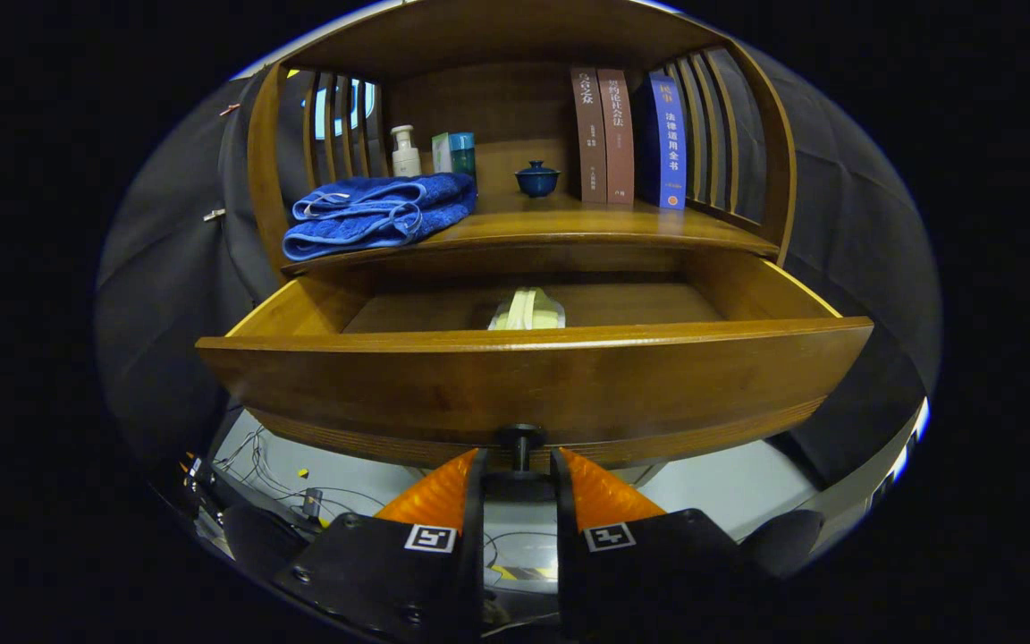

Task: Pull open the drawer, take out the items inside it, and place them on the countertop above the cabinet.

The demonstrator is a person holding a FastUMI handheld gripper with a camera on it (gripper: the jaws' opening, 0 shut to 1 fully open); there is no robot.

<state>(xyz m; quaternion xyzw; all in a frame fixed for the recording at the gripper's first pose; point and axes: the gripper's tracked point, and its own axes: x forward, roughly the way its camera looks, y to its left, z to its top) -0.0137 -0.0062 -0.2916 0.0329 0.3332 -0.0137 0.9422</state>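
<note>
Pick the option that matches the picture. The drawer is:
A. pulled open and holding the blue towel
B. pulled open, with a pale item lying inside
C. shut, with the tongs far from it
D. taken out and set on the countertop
B. The drawer stands pulled out under the countertop, a pale item lies inside, and the tongs sit at its dark knob.

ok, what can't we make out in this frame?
- Pale item in the drawer: the drawer's front board hides its lower part; what it is can't be told.
- Drawer floor near the front: hidden by the same board, so other items can't be ruled out.
- Tongs at the knob: fingers flank its stem, contact unclear.
- Box behind the towel: base hidden.
</note>
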